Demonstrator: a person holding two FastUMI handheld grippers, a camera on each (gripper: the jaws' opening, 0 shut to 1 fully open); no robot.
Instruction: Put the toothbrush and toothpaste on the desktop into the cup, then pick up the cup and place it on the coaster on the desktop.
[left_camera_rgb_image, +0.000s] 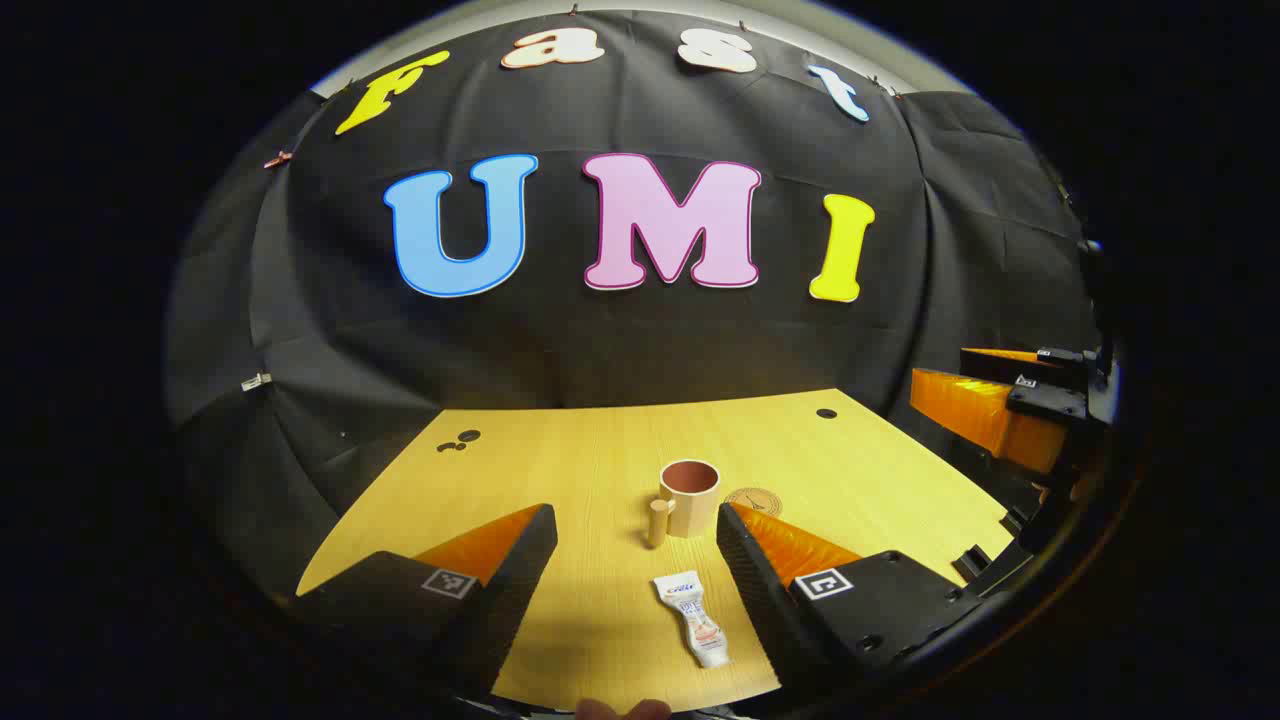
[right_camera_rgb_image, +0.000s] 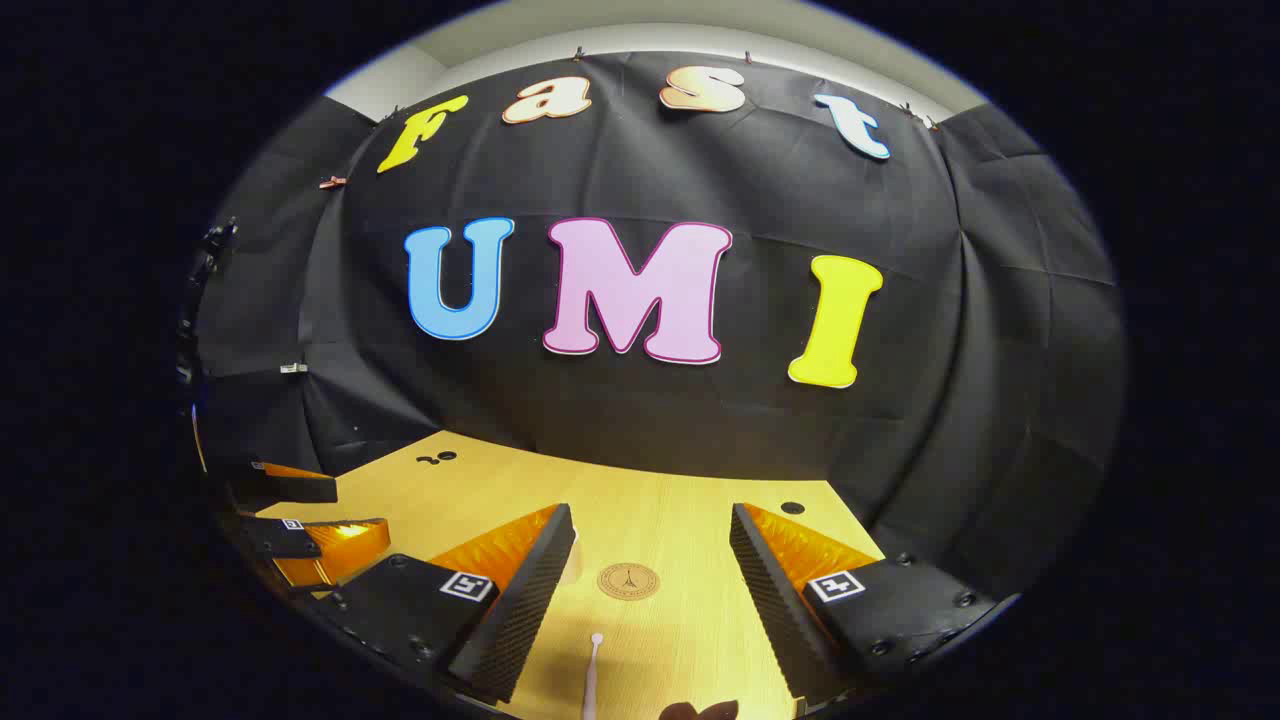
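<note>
- Toothpaste (left_camera_rgb_image: 694, 618): small white tube lying flat on the wooden desktop (left_camera_rgb_image: 600, 470), in the left gripper view at about 6 o'clock, cap end nearest the camera. It lies between the fingers of the left gripper (left_camera_rgb_image: 636, 560), closer to the right-hand finger (left_camera_rgb_image: 745, 570), touching neither.
- Printing on the tube's upper end; too small and blurred to read.
- Cup (left_camera_rgb_image: 689, 497): upright, pale outside, reddish-brown inside, nothing visible in it. Stands just beyond the toothpaste toward 12 o'clock, with a stubby handle at its 8 o'clock side.
- Coaster (left_camera_rgb_image: 753, 501): round, tan, with a dark emblem in the middle, flat on the desktop just beside the cup at its 3 o'clock. Cup is not on it.
- Left gripper: fingers spread wide, holding nothing, hovering above the desktop.
- Toothbrush (right_camera_rgb_image: 592, 675): in the right gripper view, a thin pale stick with a rounded tip, lying on the desktop at 6 o'clock, running off the lower edge.
- Right gripper (right_camera_rgb_image: 650, 590): fingers spread wide, empty; toothbrush sits in the gap, touching neither finger.
- Coaster (right_camera_rgb_image: 628, 581) lies beyond the toothbrush tip toward 12 o'clock; lettering around its emblem not legible.
- Square black-and-white marker tag (left_camera_rgb_image: 827, 583) on each gripper finger mount.
- Dark round holes (left_camera_rgb_image: 826, 413) in the desktop near its far edge.
</note>
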